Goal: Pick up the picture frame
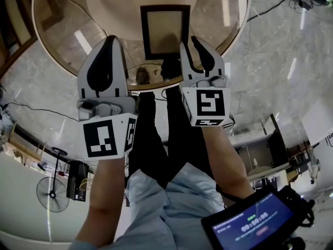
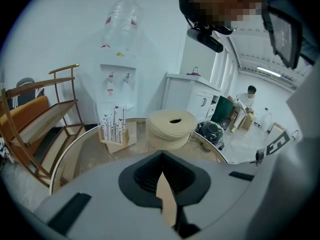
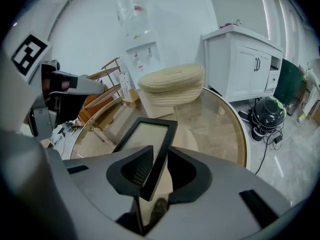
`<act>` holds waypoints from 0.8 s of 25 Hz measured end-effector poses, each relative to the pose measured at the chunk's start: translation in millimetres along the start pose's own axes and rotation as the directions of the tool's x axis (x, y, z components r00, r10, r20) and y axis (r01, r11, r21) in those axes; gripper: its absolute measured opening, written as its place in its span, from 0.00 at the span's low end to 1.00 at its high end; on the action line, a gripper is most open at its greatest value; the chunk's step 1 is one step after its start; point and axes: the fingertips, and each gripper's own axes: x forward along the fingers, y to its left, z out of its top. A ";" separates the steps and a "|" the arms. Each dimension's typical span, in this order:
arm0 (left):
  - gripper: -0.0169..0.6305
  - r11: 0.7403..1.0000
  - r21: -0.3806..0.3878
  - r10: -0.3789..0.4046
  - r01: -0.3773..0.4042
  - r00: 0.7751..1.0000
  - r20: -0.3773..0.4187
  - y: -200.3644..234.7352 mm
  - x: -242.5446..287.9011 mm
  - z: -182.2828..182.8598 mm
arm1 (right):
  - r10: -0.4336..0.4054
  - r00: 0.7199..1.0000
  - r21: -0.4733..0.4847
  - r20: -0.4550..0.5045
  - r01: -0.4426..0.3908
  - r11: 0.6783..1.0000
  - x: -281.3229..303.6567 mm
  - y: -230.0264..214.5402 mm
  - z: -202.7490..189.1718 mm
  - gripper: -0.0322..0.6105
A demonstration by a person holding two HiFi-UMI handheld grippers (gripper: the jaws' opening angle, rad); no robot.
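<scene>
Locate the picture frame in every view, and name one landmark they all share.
Head view: the picture frame is at top centre, with its near right edge in the right gripper.
Left gripper view: not in it.
Right gripper view: at centre, with its edge clamped between the jaws.
Shared landmark: the round glass table.

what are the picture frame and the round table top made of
The picture frame has a black, matte-looking border, probably painted wood or plastic; I can't tell which. The table top is clear glass, since floor and base show through it, with a light wood-looking rim.
</scene>
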 end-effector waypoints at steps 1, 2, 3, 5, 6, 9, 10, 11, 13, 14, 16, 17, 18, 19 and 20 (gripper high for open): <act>0.04 1.000 -0.002 0.001 -0.001 1.000 0.000 1.0 -0.2 -0.1 | 0.000 1.000 -0.001 -0.003 0.000 1.000 0.7 0.4 -0.2 0.21; 0.04 1.000 -0.004 0.002 -0.002 1.000 -0.001 2.1 -0.6 -0.5 | 0.000 1.000 -0.002 -0.005 0.000 1.000 1.4 0.6 -0.4 0.21; 0.04 1.000 -0.005 0.003 -0.003 1.000 -0.003 3.1 -1.2 -1.3 | -0.002 1.000 -0.002 -0.007 0.002 1.000 2.0 0.7 -0.6 0.21; 0.04 1.000 -0.007 0.005 -0.005 1.000 -0.009 5.5 -2.8 -4.0 | -0.006 1.000 0.001 -0.010 0.006 1.000 3.6 0.9 -1.6 0.21; 0.04 1.000 -0.007 0.006 -0.006 1.000 -0.013 6.6 -3.7 -5.2 | -0.007 1.000 0.003 -0.013 0.007 1.000 4.5 1.1 -2.2 0.21; 0.04 1.000 -0.009 0.009 -0.009 1.000 -0.020 6.9 -5.9 -6.5 | -0.003 1.000 0.003 -0.015 0.003 1.000 4.7 1.2 -1.7 0.22; 0.04 1.000 -0.010 0.010 -0.010 1.000 -0.021 6.5 -6.2 -6.5 | -0.002 1.000 0.003 -0.014 0.002 1.000 4.5 1.2 -1.1 0.22; 0.04 1.000 -0.011 0.011 -0.011 1.000 -0.022 6.8 -6.2 -6.7 | -0.001 1.000 0.005 -0.014 0.001 1.000 4.8 1.5 -0.8 0.22; 0.04 1.000 -0.016 0.014 -0.015 1.000 -0.023 9.1 -5.8 -7.8 | 0.002 1.000 0.013 -0.016 -0.002 1.000 7.4 3.3 -1.4 0.22; 0.04 1.000 -0.018 0.015 -0.016 1.000 -0.024 10.4 -5.6 -8.6 | 0.004 1.000 0.018 -0.017 -0.004 1.000 8.8 4.4 -1.9 0.22; 0.04 1.000 -0.021 0.015 -0.016 1.000 -0.026 11.0 -6.0 -10.3 | 0.007 1.000 0.025 -0.015 -0.006 1.000 9.6 5.7 -2.1 0.22; 0.04 1.000 -0.022 0.015 -0.016 1.000 -0.027 10.3 -6.7 -10.8 | 0.007 1.000 0.025 -0.013 -0.006 1.000 8.7 5.6 -1.9 0.22; 0.04 1.000 -0.023 0.016 -0.016 0.999 -0.028 9.1 -7.7 -11.2 | 0.006 1.000 0.025 -0.011 -0.006 1.000 7.3 5.1 -1.7 0.22; 0.04 1.000 -0.024 0.016 -0.017 0.999 -0.029 7.8 -8.8 -11.4 | 0.006 1.000 0.027 -0.010 -0.006 1.000 5.8 4.4 -1.7 0.22; 0.04 1.000 -0.025 0.017 -0.018 0.999 -0.030 6.3 -9.8 -11.5 | 0.007 1.000 0.032 -0.009 -0.006 0.999 4.4 3.7 -1.9 0.22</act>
